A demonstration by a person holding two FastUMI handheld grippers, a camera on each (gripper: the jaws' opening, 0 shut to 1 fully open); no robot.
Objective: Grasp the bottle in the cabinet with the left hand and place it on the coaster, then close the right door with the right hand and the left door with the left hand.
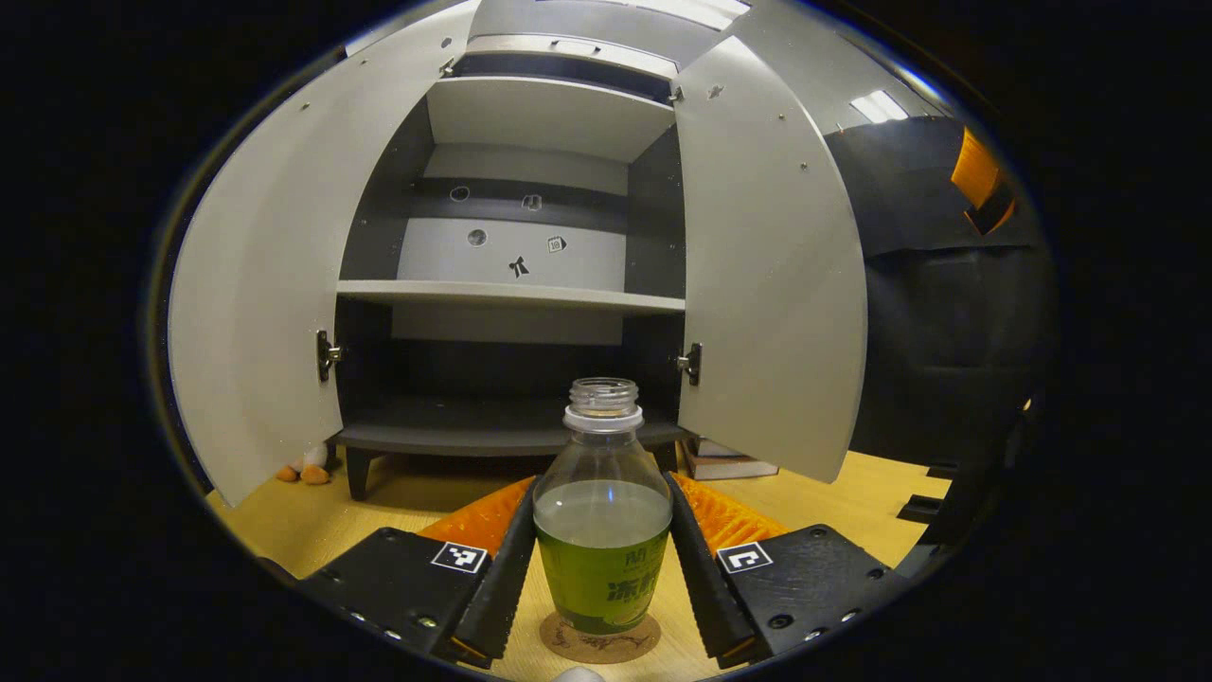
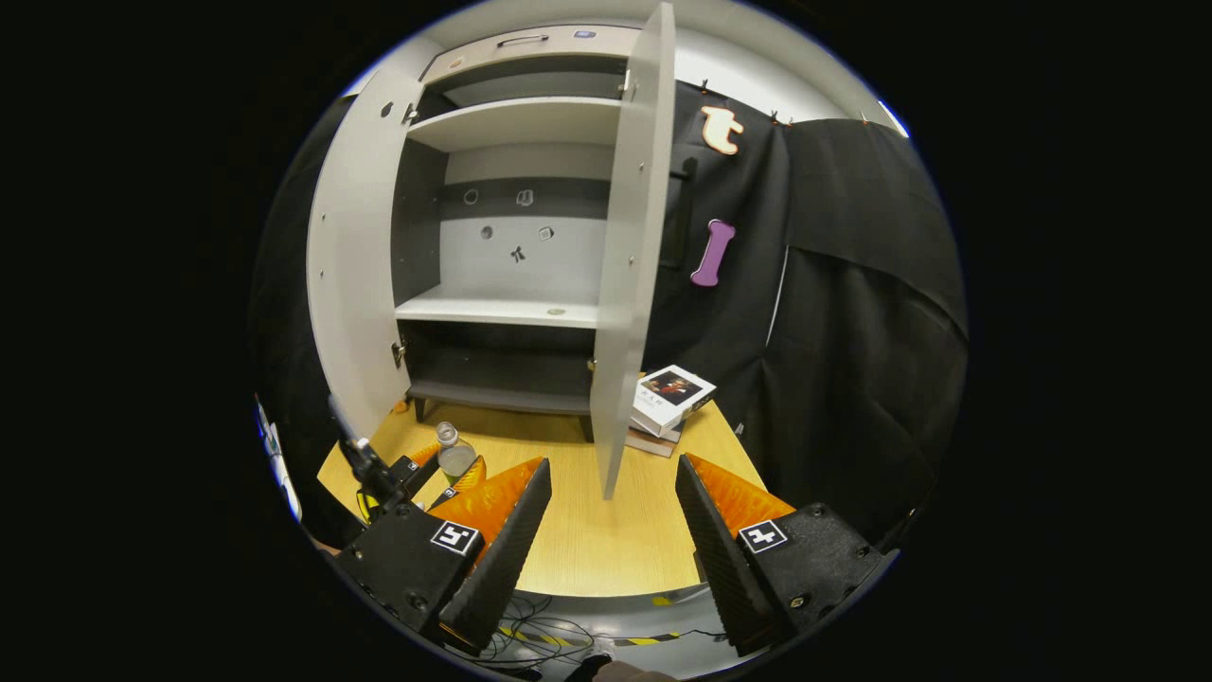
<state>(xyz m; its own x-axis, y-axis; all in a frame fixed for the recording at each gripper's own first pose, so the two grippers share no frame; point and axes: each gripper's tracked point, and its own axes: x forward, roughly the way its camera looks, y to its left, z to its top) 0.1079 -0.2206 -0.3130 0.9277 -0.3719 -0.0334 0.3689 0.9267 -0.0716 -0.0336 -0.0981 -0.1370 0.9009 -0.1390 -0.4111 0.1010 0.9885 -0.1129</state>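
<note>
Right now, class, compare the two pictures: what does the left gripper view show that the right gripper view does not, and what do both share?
Left gripper view alone: the round cork coaster under the clear plastic bottle, which stands between the left gripper fingers. Right gripper view alone: stacked books beside the cabinet, and the open right gripper. Both: the grey cabinet with both doors open, the bottle, and the wooden table.

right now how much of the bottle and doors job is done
The bottle is out of the cabinet and stands on the coaster. The left tool is closed on it, not yet released. Left to do: the right door and left door, both wide open; the right tool is open.
</note>
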